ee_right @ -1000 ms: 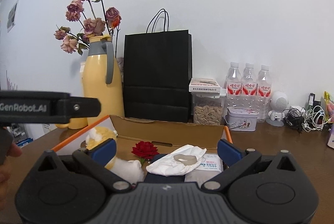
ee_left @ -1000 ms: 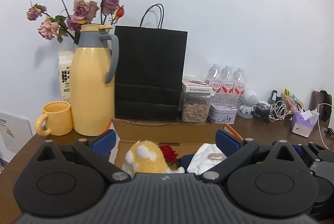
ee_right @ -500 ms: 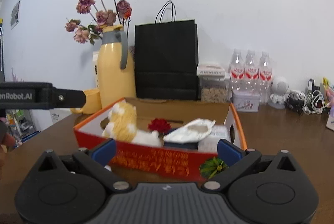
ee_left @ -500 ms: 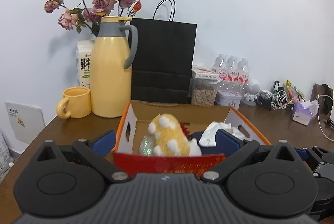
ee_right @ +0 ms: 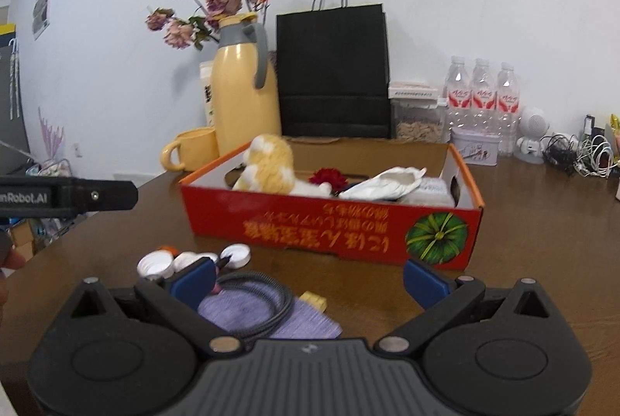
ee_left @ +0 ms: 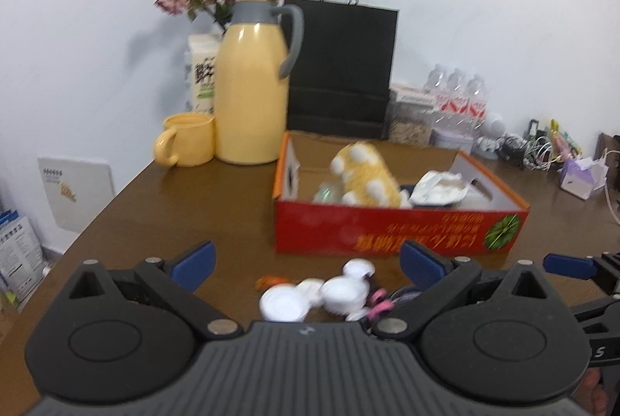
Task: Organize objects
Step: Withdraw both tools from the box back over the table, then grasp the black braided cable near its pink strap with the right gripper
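Red cardboard box [ee_right: 333,222] open-topped, yellow plush toy [ee_right: 269,166] inside

White lettering reading "nRobot.AI", its start cut off by the frame edge, runs along the black left gripper [ee_right: 69,197] in the right wrist view. Yellow characters, printed upside down, cross the red box [ee_right: 333,226] front but appear too blurred to read. A lone "S" marks the right gripper [ee_left: 600,352].

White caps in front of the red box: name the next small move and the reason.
Probably lower the left tongs onto the white caps. Both tongs are open and empty, and the caps lie loose on the table outside the red box.
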`<action>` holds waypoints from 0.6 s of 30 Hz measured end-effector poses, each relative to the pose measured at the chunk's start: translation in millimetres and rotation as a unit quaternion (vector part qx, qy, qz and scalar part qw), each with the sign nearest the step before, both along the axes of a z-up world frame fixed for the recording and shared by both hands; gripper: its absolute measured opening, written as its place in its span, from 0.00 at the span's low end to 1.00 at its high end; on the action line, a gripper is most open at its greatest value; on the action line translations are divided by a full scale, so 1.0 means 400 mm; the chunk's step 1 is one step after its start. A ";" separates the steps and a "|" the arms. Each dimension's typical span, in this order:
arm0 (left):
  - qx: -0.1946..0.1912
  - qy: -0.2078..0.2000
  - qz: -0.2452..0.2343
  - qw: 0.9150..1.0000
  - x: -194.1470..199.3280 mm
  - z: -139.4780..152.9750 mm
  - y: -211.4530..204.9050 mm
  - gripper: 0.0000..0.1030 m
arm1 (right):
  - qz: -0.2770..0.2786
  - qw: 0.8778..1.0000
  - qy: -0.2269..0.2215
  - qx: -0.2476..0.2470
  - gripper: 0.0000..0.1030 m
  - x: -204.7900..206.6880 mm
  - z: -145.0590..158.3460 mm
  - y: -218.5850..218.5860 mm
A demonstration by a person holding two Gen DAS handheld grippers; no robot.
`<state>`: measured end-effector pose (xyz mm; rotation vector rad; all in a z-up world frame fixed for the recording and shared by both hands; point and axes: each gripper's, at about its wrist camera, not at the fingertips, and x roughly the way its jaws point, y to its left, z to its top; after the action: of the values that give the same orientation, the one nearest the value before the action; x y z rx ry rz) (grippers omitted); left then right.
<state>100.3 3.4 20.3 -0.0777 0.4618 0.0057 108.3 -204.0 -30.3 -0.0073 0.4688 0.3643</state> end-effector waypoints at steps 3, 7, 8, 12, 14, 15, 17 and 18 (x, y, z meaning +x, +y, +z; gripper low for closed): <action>0.000 0.015 0.012 1.000 -0.005 -0.023 0.023 1.00 | 0.010 1.000 0.011 -0.006 1.00 -0.001 -0.014 0.018; -0.002 0.024 0.020 1.000 -0.014 -0.039 0.046 1.00 | 0.032 0.999 0.024 -0.016 1.00 0.007 -0.028 0.053; -0.002 0.026 0.021 0.999 -0.015 -0.041 0.050 1.00 | 0.039 0.999 0.028 -0.020 1.00 0.011 -0.030 0.062; -0.003 0.030 0.026 0.999 -0.018 -0.046 0.066 1.00 | 0.070 0.995 0.049 -0.042 1.00 0.039 -0.048 0.107; -0.003 0.031 0.028 0.999 -0.020 -0.047 0.074 1.00 | 0.082 0.993 0.061 -0.051 1.00 0.060 -0.058 0.127; -0.004 0.032 0.030 0.999 -0.021 -0.049 0.078 1.00 | 0.086 0.993 0.068 -0.053 1.00 0.072 -0.062 0.136; -0.005 0.033 0.031 0.999 -0.023 -0.051 0.086 1.00 | 0.090 0.991 0.079 -0.059 1.00 0.095 -0.072 0.153; -0.005 0.035 0.034 0.999 -0.024 -0.053 0.091 1.00 | 0.091 0.991 0.082 -0.058 1.00 0.104 -0.076 0.159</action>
<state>90.9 39.7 -0.9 -0.1022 0.5288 0.0723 149.9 -140.4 -60.9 -0.1351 0.6547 0.5191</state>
